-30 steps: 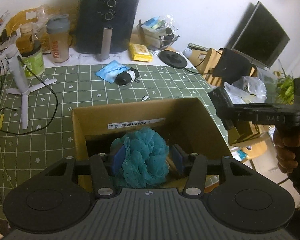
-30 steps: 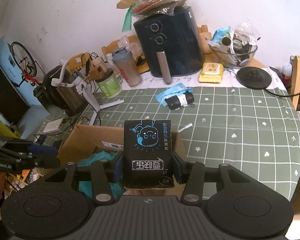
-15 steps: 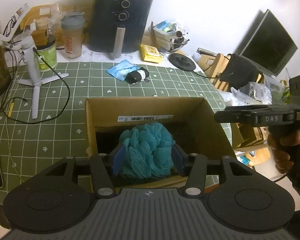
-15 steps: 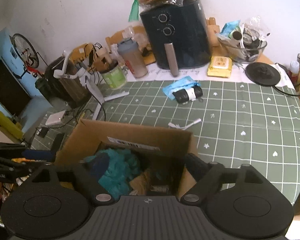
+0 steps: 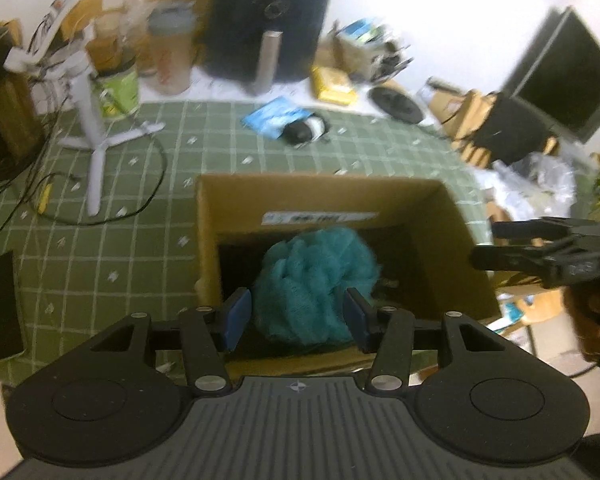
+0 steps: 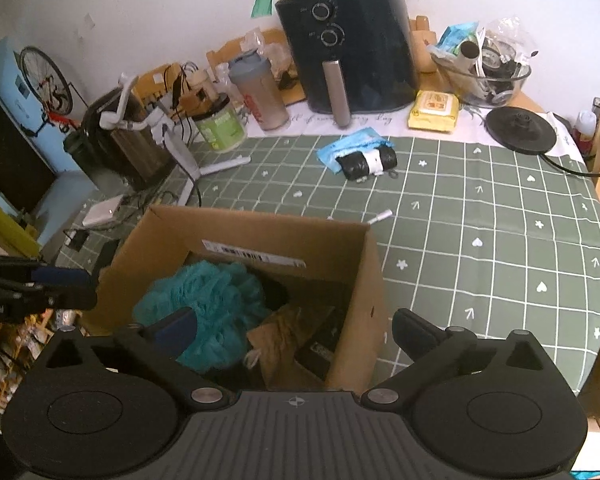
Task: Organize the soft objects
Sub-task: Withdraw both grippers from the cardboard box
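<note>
An open cardboard box stands on the green checked tablecloth. A teal mesh bath pouf lies inside it, with a black packet and brown paper to its right. My right gripper hovers over the box's near right corner. Its jaws are opening wide, with nothing between them. My left gripper hangs at the box's left wall, jaws partly open. In the left wrist view the pouf shows through the gap of the left gripper, lying lower in the box. The right gripper is at the right there.
At the back stand a dark air fryer, a shaker bottle, a green jar, a white tripod, yellow wipes and a black round base. A blue packet with a black roll lies mid-table. A phone lies left.
My right gripper let go of the black packet, which dropped into the box, and its jaws spread wide. The left gripper's opening is unchanged; its view tilted slightly.
</note>
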`<state>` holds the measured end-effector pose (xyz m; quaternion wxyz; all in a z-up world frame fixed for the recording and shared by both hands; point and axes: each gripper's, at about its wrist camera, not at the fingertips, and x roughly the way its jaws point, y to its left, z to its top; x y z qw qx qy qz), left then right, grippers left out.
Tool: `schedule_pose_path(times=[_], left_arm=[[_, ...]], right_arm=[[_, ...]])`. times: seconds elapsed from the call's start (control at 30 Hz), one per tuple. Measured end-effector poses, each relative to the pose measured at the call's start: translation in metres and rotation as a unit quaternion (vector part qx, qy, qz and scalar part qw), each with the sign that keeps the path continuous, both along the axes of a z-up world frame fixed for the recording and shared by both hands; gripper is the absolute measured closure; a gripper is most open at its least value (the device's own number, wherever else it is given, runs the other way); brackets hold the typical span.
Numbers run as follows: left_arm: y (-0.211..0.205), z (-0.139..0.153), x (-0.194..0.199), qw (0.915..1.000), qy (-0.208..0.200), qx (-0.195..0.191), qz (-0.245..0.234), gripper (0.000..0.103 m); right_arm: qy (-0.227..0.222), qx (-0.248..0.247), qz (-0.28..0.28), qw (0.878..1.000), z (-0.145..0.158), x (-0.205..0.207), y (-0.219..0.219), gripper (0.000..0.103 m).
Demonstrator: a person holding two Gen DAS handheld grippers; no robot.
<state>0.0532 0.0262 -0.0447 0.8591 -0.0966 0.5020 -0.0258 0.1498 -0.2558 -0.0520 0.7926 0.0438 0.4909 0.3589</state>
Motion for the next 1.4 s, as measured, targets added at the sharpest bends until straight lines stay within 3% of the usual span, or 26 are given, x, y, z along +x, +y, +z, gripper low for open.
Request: schedule_pose_path(times=[0.17,0.23,0.3,0.8,1.4], left_arm=[[0.007,-0.006,0.006,0.9989,0.031,0.029,0.019,0.052],[0.01,-0.005,0.008,0.9985,0.035,0.037,0.021,0.038],[0.012,-0.003,0.009,0.9983,0.033,0.045,0.019,0.033],[0.015,0.002,0.034,0.9982,0.015,0.058,0.002,0.033],[0.03,0.008,0.071,0.997,-0.029,0.066,-0.026,0.033]], right_arm=[[0.015,-0.03,0.011,0.999,-0.008,-0.002,0.004,0.0],[0.017,-0.042,0.019,0.999,-0.011,-0.004,0.006,0.0],[0.02,-0.05,0.023,0.998,-0.013,-0.005,0.008,0.0],[0.016,-0.064,0.013,0.998,-0.011,0.008,0.014,0.0],[0.01,-0.036,-0.058,0.998,-0.004,0.054,0.009,0.0]])
